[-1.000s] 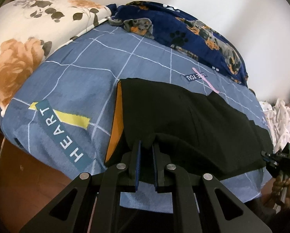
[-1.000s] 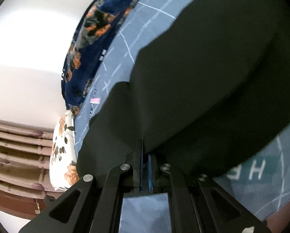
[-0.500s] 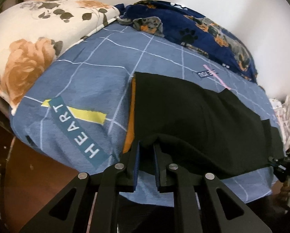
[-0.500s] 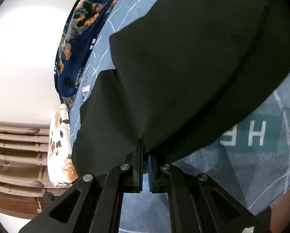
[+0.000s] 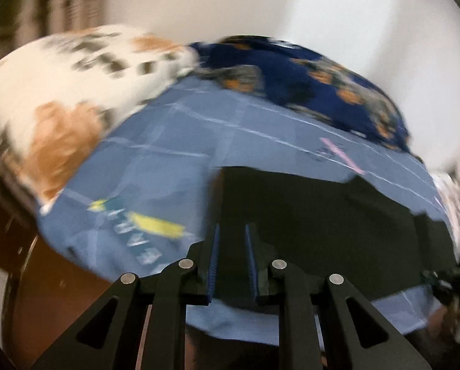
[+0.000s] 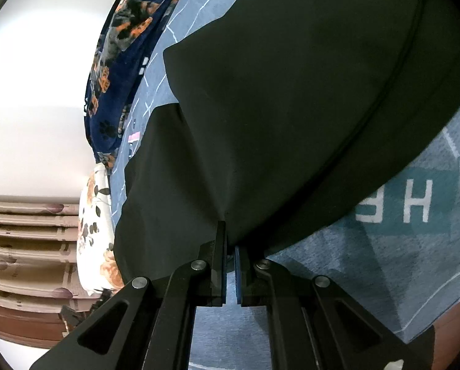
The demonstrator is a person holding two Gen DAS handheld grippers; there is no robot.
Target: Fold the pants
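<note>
The black pants (image 5: 322,231) are spread flat on the blue grid-patterned bedsheet (image 5: 168,154), close to its near edge, with one layer laid over another so that a stepped outline is seen along the far side. In the left wrist view, which is blurred, the left gripper (image 5: 232,257) is seen above the near left corner of the pants; its jaws are opening, a clear gap is shown between the blue pads, and the dark cloth is seen through that gap without being pressed by either pad. In the right wrist view the right gripper (image 6: 230,248) is pressed almost together, and a near edge of the pants (image 6: 291,108) is pinched between its fingertips, the cloth being drawn into a small peak there. A floral pillow (image 5: 60,108) is seen at the far left of the bed, and a dark blue dog-print blanket (image 5: 307,83) is bunched along the far side against the white wall (image 5: 291,6).
</note>
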